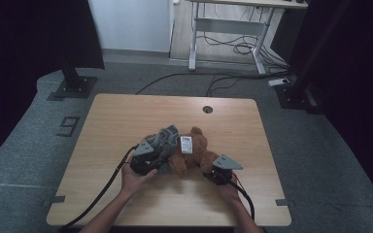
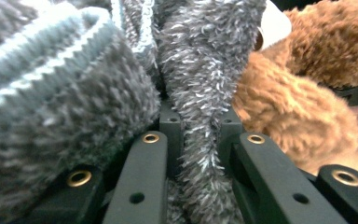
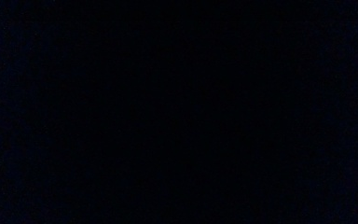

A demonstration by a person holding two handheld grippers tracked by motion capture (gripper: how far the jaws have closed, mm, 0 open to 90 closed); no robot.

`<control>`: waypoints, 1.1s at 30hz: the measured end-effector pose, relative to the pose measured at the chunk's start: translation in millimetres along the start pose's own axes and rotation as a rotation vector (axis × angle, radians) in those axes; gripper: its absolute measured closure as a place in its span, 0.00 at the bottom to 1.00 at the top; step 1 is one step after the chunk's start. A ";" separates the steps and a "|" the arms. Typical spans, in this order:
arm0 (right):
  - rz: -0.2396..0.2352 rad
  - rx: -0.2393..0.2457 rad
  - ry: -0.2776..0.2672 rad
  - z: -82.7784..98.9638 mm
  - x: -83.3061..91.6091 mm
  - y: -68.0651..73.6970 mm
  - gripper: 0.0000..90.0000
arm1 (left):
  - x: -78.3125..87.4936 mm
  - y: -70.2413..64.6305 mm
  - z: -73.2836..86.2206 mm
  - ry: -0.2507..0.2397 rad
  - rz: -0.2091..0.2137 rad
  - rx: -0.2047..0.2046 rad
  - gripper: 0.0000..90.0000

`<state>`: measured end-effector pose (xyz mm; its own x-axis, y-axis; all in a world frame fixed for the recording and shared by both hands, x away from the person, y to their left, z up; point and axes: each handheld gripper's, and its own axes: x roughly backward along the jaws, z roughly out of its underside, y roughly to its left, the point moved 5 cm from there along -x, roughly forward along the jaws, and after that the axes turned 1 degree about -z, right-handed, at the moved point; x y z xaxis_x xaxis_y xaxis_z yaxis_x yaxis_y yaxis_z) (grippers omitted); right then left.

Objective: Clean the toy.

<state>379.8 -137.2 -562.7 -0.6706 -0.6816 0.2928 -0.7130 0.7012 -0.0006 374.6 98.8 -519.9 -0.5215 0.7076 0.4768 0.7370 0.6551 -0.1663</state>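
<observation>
A brown teddy bear (image 1: 200,148) lies in the middle of the wooden table (image 1: 126,116). A grey knitted garment (image 1: 165,137) lies over its left part, and a white tag (image 1: 186,144) rests on its body. My left gripper (image 1: 160,159) sits at the garment's near edge. In the left gripper view it (image 2: 200,122) is shut on a strip of the fuzzy grey garment (image 2: 74,93), with the bear's fur (image 2: 284,107) to the right. My right gripper (image 1: 212,166) rests against the bear's near right limb. Its jaws are hidden under its grey plate, and the right gripper view is dark.
A round cable hole (image 1: 207,109) sits near the table's far edge. Beyond the table stand a white desk frame (image 1: 223,29) with cables on the floor (image 1: 213,80) and black stand bases (image 1: 73,87) at both sides. The grippers' cables trail off the near edge.
</observation>
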 end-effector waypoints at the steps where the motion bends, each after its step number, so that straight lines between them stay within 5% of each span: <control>1: -0.008 0.017 0.009 1.2 3.0 4.3 0.78 | 4.7 -2.1 1.4 0.002 0.004 0.000 0.87; 6: -0.020 0.126 0.065 6.5 10.4 24.8 0.81 | 29.0 -13.7 -13.1 -0.020 0.022 -0.017 0.86; 9: -0.015 0.116 0.067 6.4 9.9 25.6 0.82 | 34.1 -22.2 -34.7 -0.058 0.043 -0.021 0.86; 16: -0.017 0.094 0.052 5.4 9.5 22.0 0.82 | 1.3 -34.7 -60.4 -0.006 0.058 -0.044 0.85; 21: -0.005 0.082 0.051 5.2 9.1 19.6 0.82 | -26.4 -28.0 -51.0 0.079 0.028 -0.032 0.86; 26: -0.002 0.070 0.051 5.3 9.7 17.4 0.85 | -7.7 -21.7 -46.4 0.085 -0.047 -0.072 0.86; 31: 0.002 0.061 0.054 5.6 10.5 17.0 0.86 | 20.7 5.6 -27.3 0.067 -0.088 -0.018 0.85; 33: 0.003 0.054 0.054 5.5 10.5 15.3 0.86 | 29.7 17.0 -18.0 0.052 -0.056 0.036 0.85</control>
<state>360.7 -134.8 -565.0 -0.6618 -0.6661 0.3439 -0.7219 0.6899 -0.0529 379.4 126.2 -493.0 -0.5380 0.6556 0.5298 0.6910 0.7030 -0.1682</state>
